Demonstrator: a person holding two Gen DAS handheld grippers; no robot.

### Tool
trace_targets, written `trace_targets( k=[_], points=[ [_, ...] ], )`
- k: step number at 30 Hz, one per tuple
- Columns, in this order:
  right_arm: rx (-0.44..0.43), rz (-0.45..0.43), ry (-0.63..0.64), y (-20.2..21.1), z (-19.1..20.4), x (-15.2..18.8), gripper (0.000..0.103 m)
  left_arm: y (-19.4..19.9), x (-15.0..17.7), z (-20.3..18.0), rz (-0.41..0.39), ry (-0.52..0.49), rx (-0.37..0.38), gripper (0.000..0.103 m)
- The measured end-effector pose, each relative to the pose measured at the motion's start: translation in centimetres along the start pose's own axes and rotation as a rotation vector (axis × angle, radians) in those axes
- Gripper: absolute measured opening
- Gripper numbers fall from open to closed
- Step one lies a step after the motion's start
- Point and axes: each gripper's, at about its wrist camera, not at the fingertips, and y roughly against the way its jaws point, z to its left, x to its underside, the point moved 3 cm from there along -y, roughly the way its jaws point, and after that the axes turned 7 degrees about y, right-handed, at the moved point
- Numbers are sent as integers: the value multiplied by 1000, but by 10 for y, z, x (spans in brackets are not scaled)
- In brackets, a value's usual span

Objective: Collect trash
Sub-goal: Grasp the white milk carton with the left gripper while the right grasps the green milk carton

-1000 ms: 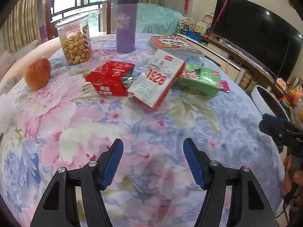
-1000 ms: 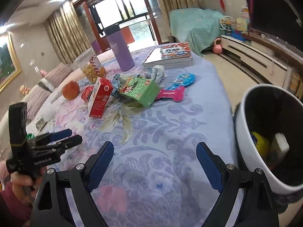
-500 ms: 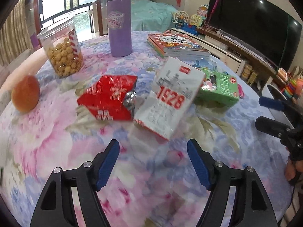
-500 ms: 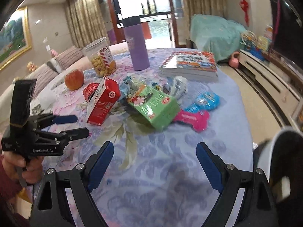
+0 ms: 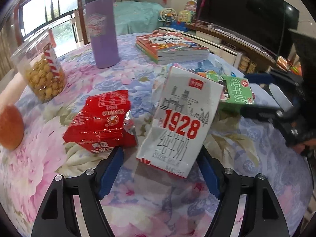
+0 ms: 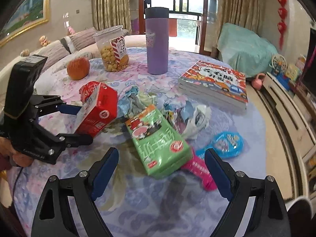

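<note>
Our left tongs (image 5: 160, 167) are spread wide and hold nothing, their pads flanking the near end of the milk box (image 5: 180, 122), which leans tilted on the table (image 5: 158, 207) just beside the red pack (image 5: 102, 122). Our right tongs (image 6: 161, 169) are likewise released, the green carton (image 6: 158, 140) lying flat between and just beyond their tips, with crumpled wrappers (image 6: 136, 98) behind it.

We judge both cartons to be light and probably empty, stiff enough to pinch across their narrow sides but likely to cave under a hard squeeze; the glossy faces may slip. The red pack looks soft and crinkly.

We cannot tell whether the milk box leans on something behind it. The bin shows only as a sliver at the lower right edge of the right view.
</note>
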Motion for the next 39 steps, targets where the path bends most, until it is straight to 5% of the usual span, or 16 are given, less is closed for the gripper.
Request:
trace_targets(
  k=[2,4,7,8,13,16,18,20,21,31,33,34,39],
  points=[
    [-11,5,-14,-3,-4,0,79,-2,2,-3,3,-18,2,53],
    [-11,23,-38,-5,-7,1,63,0,3,-4,-1,-25,-4,51],
    [-27,15,-72,1,-6,5,58,7,5,-6,-14,-20,-14,50],
    [-28,14,-97,7,-5,8,33,11,7,-7,-13,-13,-13,50],
    [-50,11,-210,33,-7,25,10,30,23,-10,27,30,-6,50],
    [-70,8,-222,41,-2,33,16,47,35,-10,49,65,4,50],
    [-25,3,-175,44,4,33,32,57,44,-7,60,89,-10,50],
    [-9,-20,-149,46,6,29,61,66,55,0,77,131,-10,51],
    [1,-29,-137,45,6,25,63,70,60,1,79,147,-14,51],
    [30,47,-11,-4,12,1,71,76,76,1,54,189,-101,54],
    [18,65,-23,-11,12,0,69,74,75,-1,47,189,-113,58],
    [23,68,-31,-12,12,1,57,74,75,-2,46,191,-118,59],
    [-27,74,-115,7,16,11,57,66,72,-5,38,178,-138,60]
  ],
)
